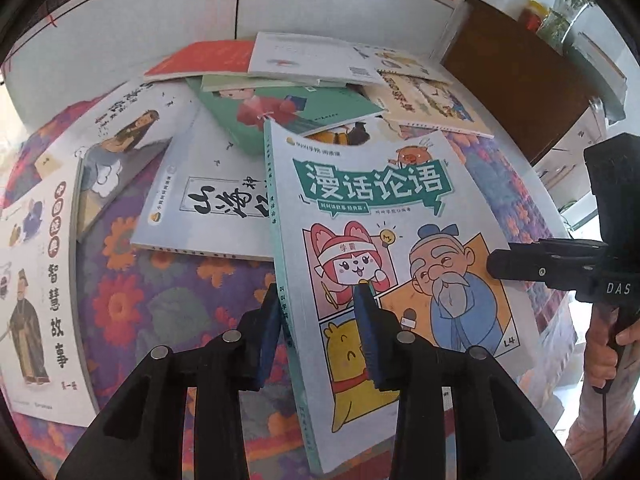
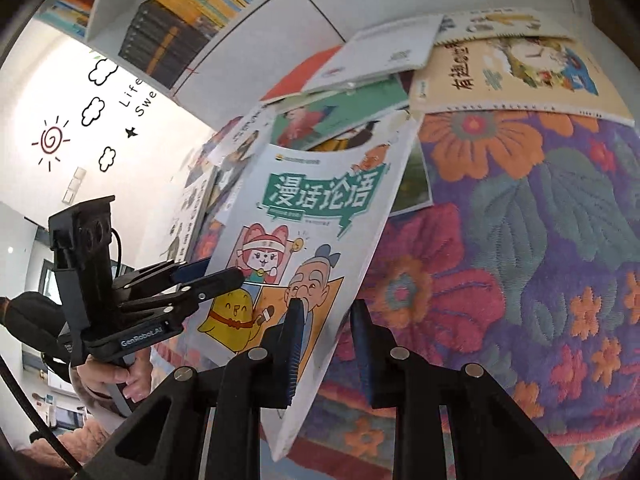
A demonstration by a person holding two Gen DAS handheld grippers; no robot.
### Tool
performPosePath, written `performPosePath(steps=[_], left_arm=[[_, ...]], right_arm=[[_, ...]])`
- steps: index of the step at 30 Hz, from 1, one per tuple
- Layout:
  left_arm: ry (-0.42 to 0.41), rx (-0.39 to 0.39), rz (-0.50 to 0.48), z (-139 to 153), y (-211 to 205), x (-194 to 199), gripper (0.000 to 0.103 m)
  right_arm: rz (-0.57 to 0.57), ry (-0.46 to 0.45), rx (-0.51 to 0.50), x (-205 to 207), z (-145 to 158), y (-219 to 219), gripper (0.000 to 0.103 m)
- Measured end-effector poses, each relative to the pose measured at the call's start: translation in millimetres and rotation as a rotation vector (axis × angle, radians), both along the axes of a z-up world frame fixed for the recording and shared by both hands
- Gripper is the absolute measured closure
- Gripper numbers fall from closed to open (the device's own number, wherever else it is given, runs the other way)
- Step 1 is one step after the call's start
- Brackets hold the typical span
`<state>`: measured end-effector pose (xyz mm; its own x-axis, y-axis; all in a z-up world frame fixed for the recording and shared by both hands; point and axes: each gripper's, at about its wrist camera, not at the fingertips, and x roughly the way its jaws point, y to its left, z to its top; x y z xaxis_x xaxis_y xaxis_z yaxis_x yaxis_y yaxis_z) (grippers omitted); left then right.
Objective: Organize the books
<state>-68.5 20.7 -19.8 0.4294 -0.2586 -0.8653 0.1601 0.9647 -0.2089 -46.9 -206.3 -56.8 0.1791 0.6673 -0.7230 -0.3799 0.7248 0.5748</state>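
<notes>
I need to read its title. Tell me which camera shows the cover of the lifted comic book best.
The left wrist view: the comic book faces the lens nearly flat, title and drawings sharp, spine readable. The right wrist view shows the same cover smaller and slanted, with the left gripper across its lower corner.

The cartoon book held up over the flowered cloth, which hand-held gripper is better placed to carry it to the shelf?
Probably the left hand-held gripper: it straddles the cartoon book at the spine, while the right hand-held gripper straddles only the open page edge.
</notes>
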Motion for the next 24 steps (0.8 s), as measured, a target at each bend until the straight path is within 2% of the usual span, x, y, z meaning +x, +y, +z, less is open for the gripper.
performPosePath(steps=[14, 24], left_arm=[[-0.039, 0.007, 0.023, 14, 13, -8, 0.07], [-0.053, -0.027, 0.051, 21, 30, -15, 0.07]], right_arm=[[0.046, -0.095, -0.002, -13, 27, 24, 0.079], [0.083, -0.142, 0.002, -16, 36, 37, 0.079]])
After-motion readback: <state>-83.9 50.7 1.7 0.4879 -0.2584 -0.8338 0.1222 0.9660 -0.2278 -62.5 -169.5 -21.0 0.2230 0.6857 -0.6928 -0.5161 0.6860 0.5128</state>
